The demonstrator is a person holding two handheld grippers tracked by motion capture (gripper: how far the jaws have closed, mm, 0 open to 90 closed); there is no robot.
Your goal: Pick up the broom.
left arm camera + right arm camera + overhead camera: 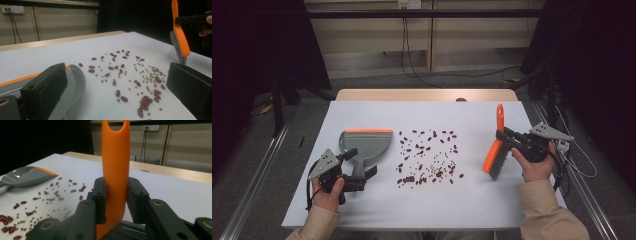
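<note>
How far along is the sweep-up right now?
Done: both tools are picked up. In hand: right gripper clamps the brush; left gripper sits at the dustpan handle. Left: all the beans lie scattered on the table; dustpan looks empty.

Light even and soft on the white table [362, 210]; surroundings to either side of it fall to near black. Shadows beneath the dustpan [364, 142] faint and diffuse. Mild glare on the dustpan's grey pan in the right gripper view. Near jaws blurred in both gripper views. Beans [427, 157] beside the dustpan reasonably sharp.
</note>
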